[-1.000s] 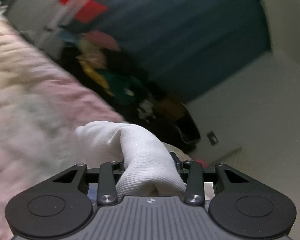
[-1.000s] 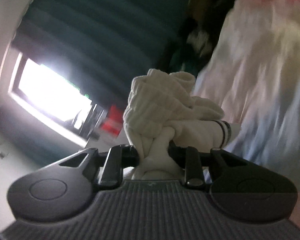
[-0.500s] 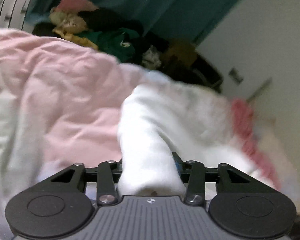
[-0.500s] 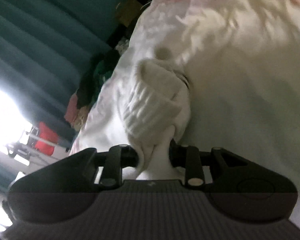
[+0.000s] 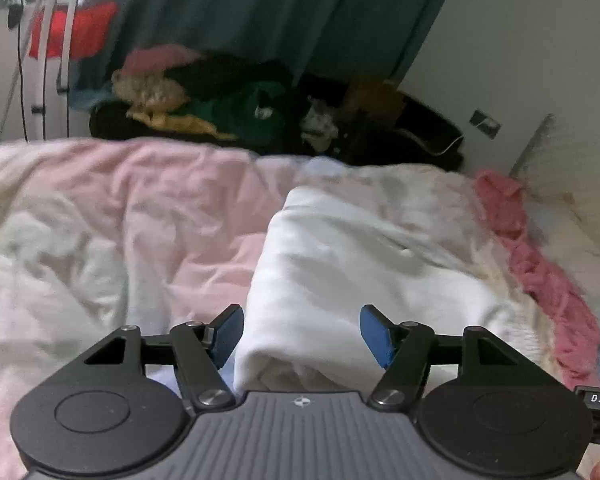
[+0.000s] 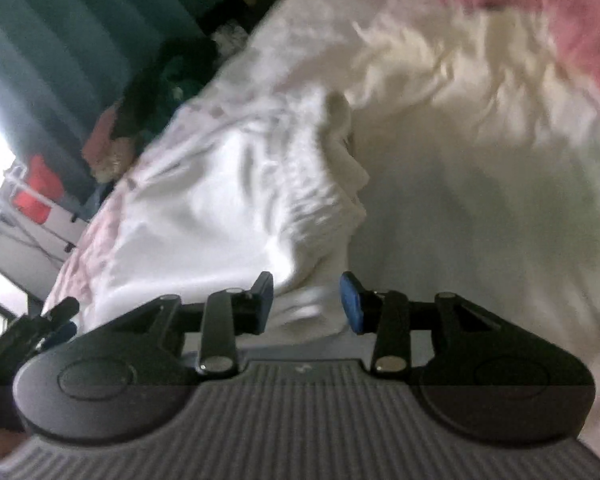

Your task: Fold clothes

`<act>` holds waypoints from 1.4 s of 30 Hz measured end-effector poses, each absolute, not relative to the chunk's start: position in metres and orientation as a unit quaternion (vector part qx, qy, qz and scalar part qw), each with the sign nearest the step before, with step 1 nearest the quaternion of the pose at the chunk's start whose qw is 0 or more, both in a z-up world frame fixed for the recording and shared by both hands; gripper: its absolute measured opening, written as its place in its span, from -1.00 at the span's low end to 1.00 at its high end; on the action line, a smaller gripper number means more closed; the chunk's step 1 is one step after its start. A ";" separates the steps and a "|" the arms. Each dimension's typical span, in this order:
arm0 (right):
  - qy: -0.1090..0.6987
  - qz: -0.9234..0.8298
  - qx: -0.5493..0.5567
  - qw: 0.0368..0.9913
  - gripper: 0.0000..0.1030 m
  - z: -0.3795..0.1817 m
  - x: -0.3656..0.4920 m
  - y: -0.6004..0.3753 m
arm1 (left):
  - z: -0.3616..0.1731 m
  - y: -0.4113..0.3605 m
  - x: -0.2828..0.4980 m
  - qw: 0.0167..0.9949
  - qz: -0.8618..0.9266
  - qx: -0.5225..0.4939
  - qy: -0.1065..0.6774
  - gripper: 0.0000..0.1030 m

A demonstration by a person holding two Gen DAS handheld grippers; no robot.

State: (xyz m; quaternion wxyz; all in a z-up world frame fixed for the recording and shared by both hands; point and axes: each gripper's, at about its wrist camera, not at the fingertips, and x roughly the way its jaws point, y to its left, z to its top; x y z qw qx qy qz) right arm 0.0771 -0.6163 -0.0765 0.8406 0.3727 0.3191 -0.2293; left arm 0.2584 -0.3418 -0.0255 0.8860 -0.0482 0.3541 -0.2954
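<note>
A white knitted garment (image 5: 352, 264) lies spread on the pink and white bed cover (image 5: 140, 216). My left gripper (image 5: 302, 334) is open, its blue pads on either side of the garment's near folded edge, not clamping it. In the right wrist view the same white garment (image 6: 236, 208) lies bunched with a ribbed cuff. My right gripper (image 6: 306, 302) is open with a bit of the white cloth between its blue pads.
A pile of mixed clothes (image 5: 220, 100) sits behind the bed before a teal curtain (image 5: 260, 12). A pink fluffy blanket (image 5: 540, 272) runs along the right side. A white rack with red cloth (image 5: 60, 32) stands at the left. A pillow (image 5: 572, 184) lies at far right.
Both grippers were shut on the white garment and carried it down onto the bed. Now both have opened and the garment lies on the cover.
</note>
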 end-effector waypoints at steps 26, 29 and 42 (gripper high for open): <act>0.133 -0.156 0.141 0.969 0.80 0.072 -0.097 -0.416 | 0.120 -0.202 -0.029 0.941 -0.308 -0.001 0.139 1.00; 0.116 -0.162 0.132 0.971 0.80 0.056 -0.103 -0.406 | 0.115 -0.183 -0.036 0.944 -0.301 -0.027 0.132 1.00; 0.087 -0.199 0.102 0.971 0.80 -0.011 -0.069 -0.397 | 0.069 -0.172 -0.020 0.949 -0.284 -0.018 0.137 1.00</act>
